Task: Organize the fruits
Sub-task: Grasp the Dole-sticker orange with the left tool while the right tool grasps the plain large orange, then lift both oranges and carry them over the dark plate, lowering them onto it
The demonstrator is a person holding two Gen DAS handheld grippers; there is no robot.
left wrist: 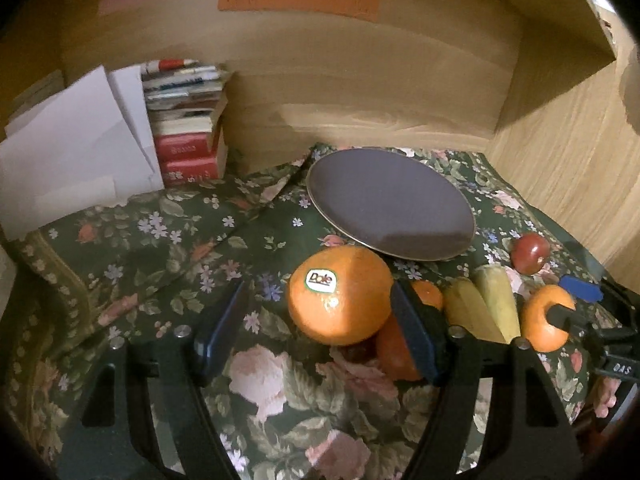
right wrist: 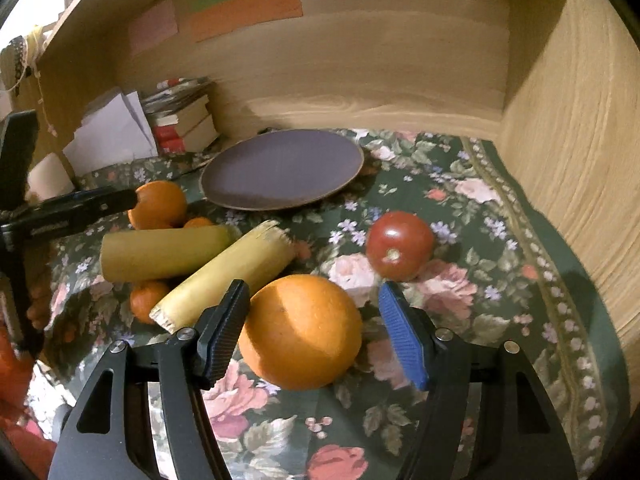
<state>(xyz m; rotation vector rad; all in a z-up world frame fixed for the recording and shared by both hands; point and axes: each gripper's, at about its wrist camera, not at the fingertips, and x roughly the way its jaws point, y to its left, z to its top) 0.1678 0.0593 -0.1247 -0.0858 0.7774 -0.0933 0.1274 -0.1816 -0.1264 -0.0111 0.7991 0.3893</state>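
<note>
There are two big oranges. One, the orange with the sticker (left wrist: pixel 340 294), sits between the wide-open fingers of the left hand-held gripper (left wrist: pixel 316 334); the right finger is touching or almost touching it, the left finger is well apart. Its sticker reads "Dole". The other big orange (right wrist: pixel 300 330) lies between the spread fingers of the right hand-held gripper (right wrist: pixel 314 332). The black finger is right against it, the blue one is a little way off, so it is not squeezed.

Two yellow banana pieces (right wrist: pixel 224 274) lie crossed beside that orange. Two small oranges (right wrist: pixel 146 300) peek out from under and behind them, mostly hidden. One red tomato (right wrist: pixel 400 246) sits alone on the flowery cloth (right wrist: pixel 460 288) that covers the tabletop. One dark round plate (right wrist: pixel 282 168) lies behind the fruit with nothing on it.

At the back left is a stack of books (left wrist: pixel 186 136) next to some white papers (left wrist: pixel 76 152). The writing on the red book spines is too blurry to read. Three paper strips (right wrist: pixel 244 10), pink, green and orange, are stuck on the wooden wall
</note>
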